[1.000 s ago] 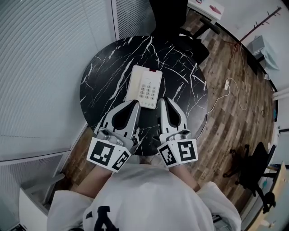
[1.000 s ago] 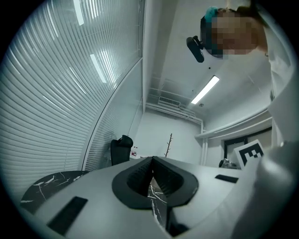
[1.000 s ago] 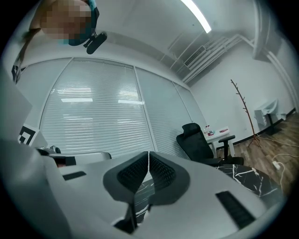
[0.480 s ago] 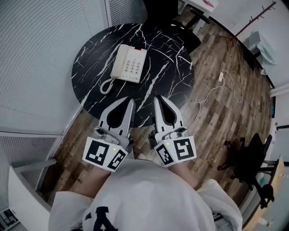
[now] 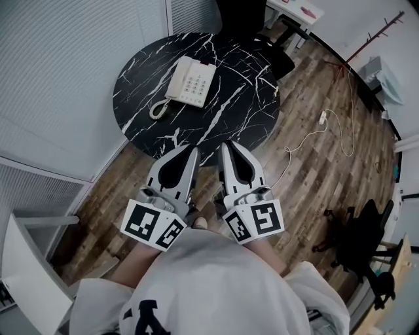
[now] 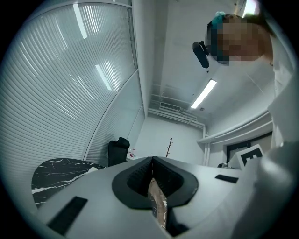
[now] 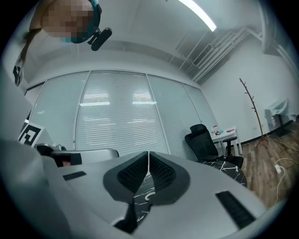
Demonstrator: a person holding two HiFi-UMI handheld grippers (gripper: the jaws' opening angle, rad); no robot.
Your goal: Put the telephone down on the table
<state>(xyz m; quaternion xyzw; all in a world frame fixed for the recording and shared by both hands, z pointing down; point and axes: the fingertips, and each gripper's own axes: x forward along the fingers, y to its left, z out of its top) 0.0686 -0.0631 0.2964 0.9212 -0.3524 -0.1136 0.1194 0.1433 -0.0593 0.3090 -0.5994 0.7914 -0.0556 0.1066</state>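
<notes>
Both hands were held close in front of the person's body, side by side, each gripper pointing toward the far side of the room and roughly level. The left gripper (image 5: 192,150) sat just left of the right gripper (image 5: 226,146). The left marker cube (image 5: 154,224) and the right marker cube (image 5: 256,221) were nearest the white shirt. In the left gripper view the jaws were clenched tip to tip with nothing caught between them; only wood floor showed through the gap behind the pads. The right gripper view showed the same: pads pressed together and empty, with marbled tabletop and a loop of cord visible through the opening below.

In the head view the gripper tips lined up with the near rim of the round black marble table (image 5: 242,111), which stood beyond them. Window blinds (image 5: 59,78) closed off the left side, close to the table's left edge. A black office chair (image 5: 245,13) stood at the far edge. To the right the wood floor (image 5: 314,176) lay open, crossed by a white cable (image 5: 327,127), with a coat stand (image 5: 376,33) at far right.

The white push-button telephone (image 5: 190,80) lay flat on the far-left part of the tabletop, its handset in the cradle. Its coiled cord (image 5: 157,109) curled on the marble at its near-left corner. The telephone was well apart from both grippers, far and slightly left of their tips, and neither touched it.
</notes>
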